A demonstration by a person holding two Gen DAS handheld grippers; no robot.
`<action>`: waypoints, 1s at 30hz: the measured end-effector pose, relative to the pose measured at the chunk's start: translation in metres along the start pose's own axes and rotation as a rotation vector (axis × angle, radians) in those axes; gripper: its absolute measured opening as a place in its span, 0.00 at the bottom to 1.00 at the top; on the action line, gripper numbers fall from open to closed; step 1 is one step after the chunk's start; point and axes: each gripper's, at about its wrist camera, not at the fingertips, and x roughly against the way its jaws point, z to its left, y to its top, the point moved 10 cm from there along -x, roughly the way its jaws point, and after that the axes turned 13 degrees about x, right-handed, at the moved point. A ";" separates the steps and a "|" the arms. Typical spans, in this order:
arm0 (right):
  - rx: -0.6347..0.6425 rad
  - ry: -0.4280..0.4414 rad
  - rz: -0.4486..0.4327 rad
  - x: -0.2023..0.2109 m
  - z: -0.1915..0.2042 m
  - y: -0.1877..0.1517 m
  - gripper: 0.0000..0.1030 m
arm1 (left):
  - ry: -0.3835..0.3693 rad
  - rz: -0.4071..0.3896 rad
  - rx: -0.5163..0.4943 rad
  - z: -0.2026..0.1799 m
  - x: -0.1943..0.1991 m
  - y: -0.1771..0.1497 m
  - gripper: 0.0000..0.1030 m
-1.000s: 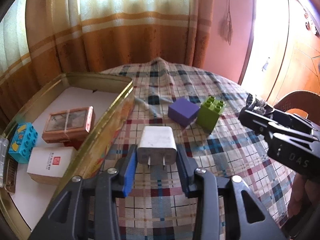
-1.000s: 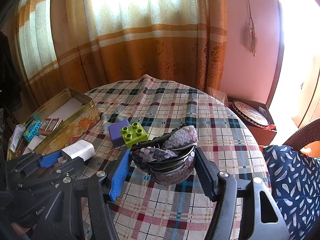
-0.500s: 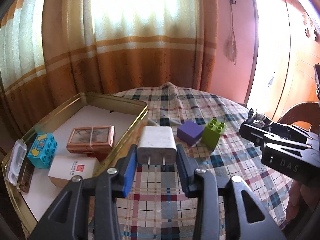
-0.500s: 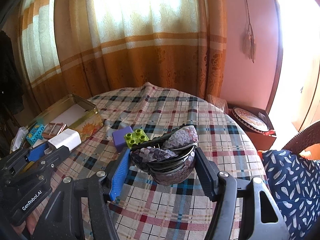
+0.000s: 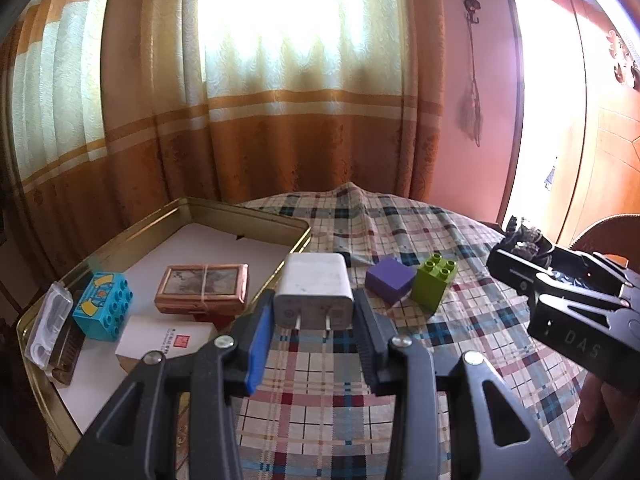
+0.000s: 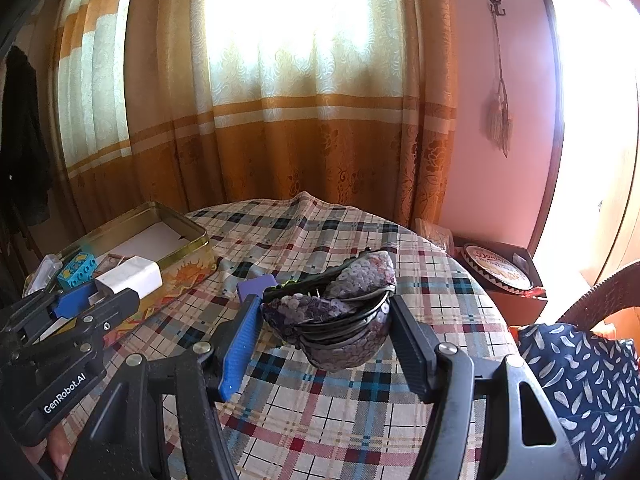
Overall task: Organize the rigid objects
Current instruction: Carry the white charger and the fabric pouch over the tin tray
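Charger (image 5: 314, 292) clamped in left gripper (image 5: 314, 334) jaws; right gripper (image 6: 326, 344) clamps sequined purse (image 6: 336, 316).

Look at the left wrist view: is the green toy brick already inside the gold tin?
No, the green brick stands on the checked tablecloth beside the purple block, outside the gold tin.

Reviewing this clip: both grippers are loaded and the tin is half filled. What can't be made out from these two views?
- Green brick: absent from the right wrist view, hidden behind the sequined pouch.
- White box print: too small to read; the left gripper covers its near corner.
- Clear case at the tin's left end: contents unreadable, distorted by the fisheye edge.
- White charger underside: faces away.
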 end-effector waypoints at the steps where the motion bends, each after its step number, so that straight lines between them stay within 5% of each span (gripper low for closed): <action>1: -0.003 0.000 -0.003 0.000 -0.001 0.000 0.63 | 0.001 -0.004 0.000 0.000 0.001 0.001 0.36; 30: -0.001 0.006 -0.119 0.025 0.018 0.014 0.63 | 0.026 -0.106 0.007 0.013 0.028 0.009 0.36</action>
